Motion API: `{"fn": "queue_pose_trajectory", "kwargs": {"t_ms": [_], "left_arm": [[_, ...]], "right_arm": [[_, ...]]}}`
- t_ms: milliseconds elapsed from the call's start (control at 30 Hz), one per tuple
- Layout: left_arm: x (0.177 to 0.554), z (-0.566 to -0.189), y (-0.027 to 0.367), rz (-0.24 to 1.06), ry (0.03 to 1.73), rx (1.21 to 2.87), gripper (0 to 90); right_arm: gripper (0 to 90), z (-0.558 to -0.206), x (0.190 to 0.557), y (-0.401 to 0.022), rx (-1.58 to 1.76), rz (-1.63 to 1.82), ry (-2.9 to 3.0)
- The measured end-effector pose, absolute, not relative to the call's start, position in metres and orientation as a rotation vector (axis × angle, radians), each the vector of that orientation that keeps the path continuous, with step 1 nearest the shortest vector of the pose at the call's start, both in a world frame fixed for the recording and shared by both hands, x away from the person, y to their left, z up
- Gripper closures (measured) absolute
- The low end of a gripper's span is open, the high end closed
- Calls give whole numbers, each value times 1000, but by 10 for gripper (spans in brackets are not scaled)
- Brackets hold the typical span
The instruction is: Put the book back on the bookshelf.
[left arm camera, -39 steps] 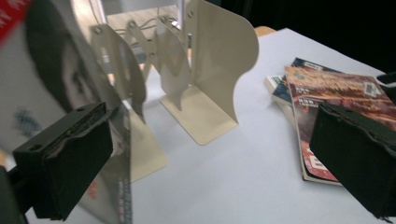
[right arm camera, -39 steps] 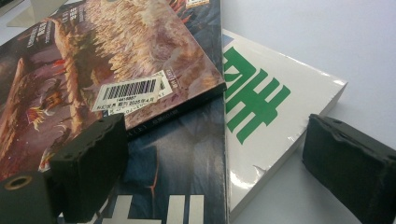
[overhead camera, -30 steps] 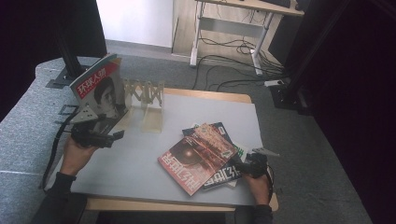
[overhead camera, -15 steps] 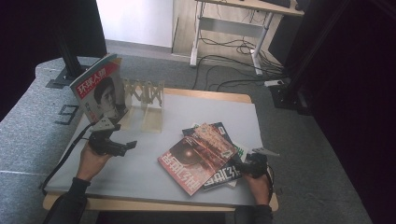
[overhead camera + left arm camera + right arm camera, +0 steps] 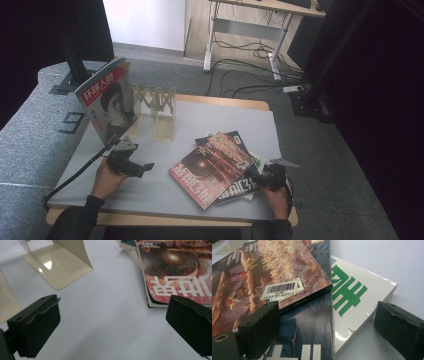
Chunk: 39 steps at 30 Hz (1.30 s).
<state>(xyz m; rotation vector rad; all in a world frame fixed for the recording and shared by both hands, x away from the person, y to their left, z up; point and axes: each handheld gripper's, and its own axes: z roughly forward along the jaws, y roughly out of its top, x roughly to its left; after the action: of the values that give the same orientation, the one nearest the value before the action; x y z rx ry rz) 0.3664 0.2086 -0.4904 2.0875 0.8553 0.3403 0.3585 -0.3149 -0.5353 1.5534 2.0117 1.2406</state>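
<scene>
Flat, red-covered magazine (image 5: 210,167) topmost.

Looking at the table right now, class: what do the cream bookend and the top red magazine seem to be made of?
Bookend: probably thin painted sheet metal, glossy; it mirrors a light patch and bends in one smooth curve. Red magazine: glossy printed paper, its cover showing sheen and thin page edges.

Glossy paper magazine (image 5: 269,277); smooth shiny bookend (image 5: 60,267); matt table (image 5: 107,315).
</scene>
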Motion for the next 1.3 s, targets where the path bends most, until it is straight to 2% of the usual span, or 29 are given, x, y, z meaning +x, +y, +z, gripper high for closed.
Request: {"fn": "queue_pose_trajectory", "kwargs": {"t_ms": [633,1300], "left_arm": [[369,-527,190,327,879,2277,0],[369,-528,189,322,895,2286,0]], "right_arm": [[64,-535,359,-315,1554,1240,2012],[60,-535,359,-315,1536,1236,2024]]}}
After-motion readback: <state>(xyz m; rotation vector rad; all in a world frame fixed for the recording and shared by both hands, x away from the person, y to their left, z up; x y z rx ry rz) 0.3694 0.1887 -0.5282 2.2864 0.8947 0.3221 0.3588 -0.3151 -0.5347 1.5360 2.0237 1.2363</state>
